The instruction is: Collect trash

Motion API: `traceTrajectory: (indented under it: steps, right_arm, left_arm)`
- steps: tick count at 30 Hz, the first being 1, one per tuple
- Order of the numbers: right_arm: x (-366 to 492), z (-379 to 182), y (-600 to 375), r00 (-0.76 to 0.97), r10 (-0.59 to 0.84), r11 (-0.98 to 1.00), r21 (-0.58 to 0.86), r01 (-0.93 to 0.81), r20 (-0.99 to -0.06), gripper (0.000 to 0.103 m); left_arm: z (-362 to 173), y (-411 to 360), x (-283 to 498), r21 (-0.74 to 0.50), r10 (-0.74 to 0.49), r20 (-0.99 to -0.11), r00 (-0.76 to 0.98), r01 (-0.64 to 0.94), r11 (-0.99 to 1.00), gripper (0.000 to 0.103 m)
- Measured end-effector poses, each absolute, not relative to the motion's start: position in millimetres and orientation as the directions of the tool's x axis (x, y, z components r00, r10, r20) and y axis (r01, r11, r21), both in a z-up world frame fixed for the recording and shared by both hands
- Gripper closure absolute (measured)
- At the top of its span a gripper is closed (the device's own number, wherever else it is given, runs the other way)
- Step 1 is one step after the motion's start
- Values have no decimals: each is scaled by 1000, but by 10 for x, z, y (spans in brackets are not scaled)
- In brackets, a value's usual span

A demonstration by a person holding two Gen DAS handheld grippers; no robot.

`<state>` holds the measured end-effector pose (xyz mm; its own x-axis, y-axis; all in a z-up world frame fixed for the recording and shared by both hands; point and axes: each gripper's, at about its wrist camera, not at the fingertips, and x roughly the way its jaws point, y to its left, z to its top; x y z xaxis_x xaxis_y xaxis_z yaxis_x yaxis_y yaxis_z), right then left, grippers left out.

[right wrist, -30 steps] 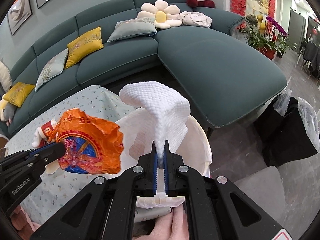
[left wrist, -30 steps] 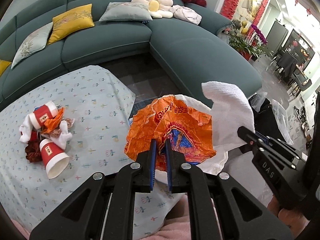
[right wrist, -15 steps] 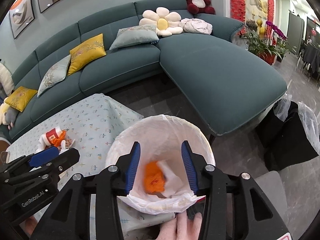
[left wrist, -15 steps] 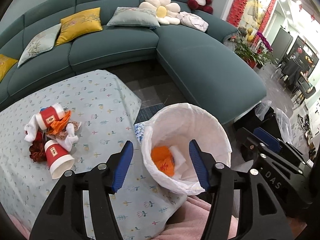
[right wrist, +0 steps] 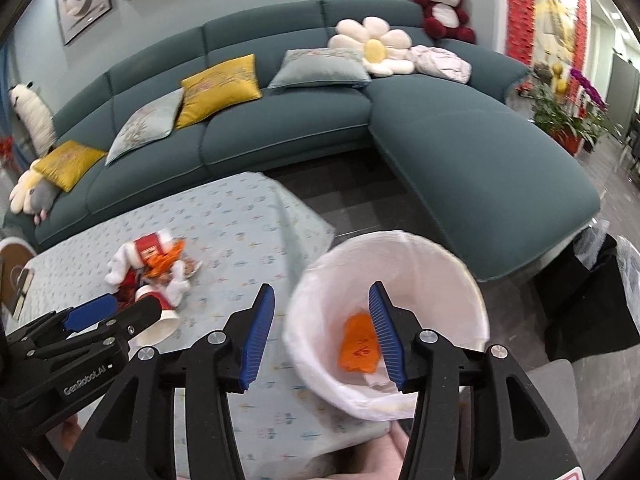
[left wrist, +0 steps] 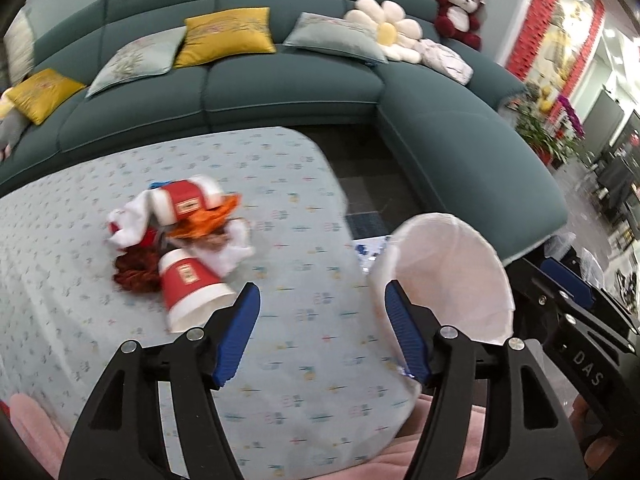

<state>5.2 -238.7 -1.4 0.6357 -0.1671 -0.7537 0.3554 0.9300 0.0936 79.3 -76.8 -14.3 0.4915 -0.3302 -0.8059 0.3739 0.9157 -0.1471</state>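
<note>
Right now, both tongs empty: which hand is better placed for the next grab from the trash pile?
Left. The left tongs, opening, sit just beside the nearest red cup of the trash pile. The right tongs, also opening, hang by the white bin, farther away.

Home living room, teal sectional sofa (right wrist: pixel 304 128) with cushions, plush bear (right wrist: pixel 442 4), cloth-covered table (left wrist: pixel 240 200)

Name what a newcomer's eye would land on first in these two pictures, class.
First, the heap of trash on the pale tablecloth: red paper cups, white tissue and orange scraps. Next, the white-lined bin at the table's edge, an orange wrapper inside. Behind them curves the big teal sofa.
</note>
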Motion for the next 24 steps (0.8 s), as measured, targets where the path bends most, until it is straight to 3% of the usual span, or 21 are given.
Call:
traceTrajectory:
  steps: [12,24]
  right_arm:
    - [405,-61,-1614,632,-67,966,107,234,-772,55]
    - [974,-385,-1032,589,3,978,126,166,-808,55]
  left_arm:
    - [-225,270,1083,-132,-226,-812,539,207,969,32]
    - [-447,1045,1672,-104,-140,-829,541,96,990,30]
